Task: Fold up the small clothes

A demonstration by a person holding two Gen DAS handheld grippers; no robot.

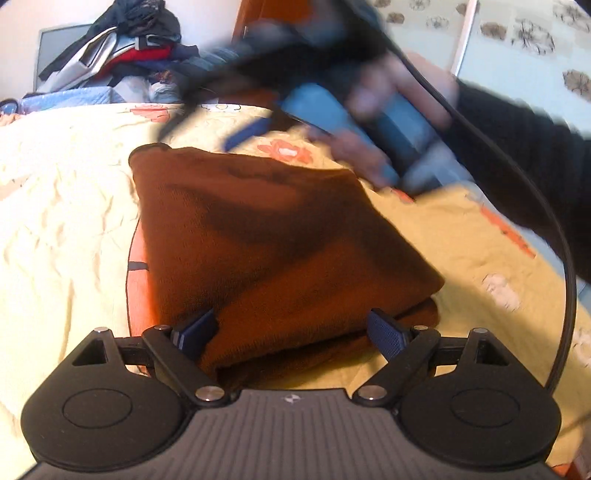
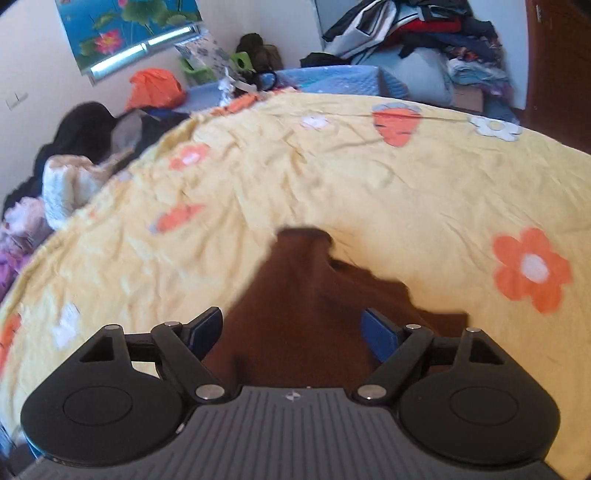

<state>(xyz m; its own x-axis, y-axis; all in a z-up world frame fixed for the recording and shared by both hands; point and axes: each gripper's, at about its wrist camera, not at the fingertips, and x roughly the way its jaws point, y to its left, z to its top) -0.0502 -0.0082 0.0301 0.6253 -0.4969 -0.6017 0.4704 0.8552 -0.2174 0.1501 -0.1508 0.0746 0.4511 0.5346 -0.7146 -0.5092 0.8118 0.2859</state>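
Rumpled yellow flowered bedspread (image 2: 332, 177), clothes heap (image 1: 122, 48) behind, brown folded garment (image 1: 266, 236) there; left gripper (image 1: 291, 328) and right gripper (image 2: 295, 328) both spread, gripping nothing.

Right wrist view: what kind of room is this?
Likely a bedroom: a bed under a yellow flowered sheet, a heap of clothes behind it, a flower poster on the wall.

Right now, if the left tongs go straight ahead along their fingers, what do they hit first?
Most likely the brown folded garment: it lies right between and beyond the open left tongs, on the yellow bedspread. Depth is unclear.
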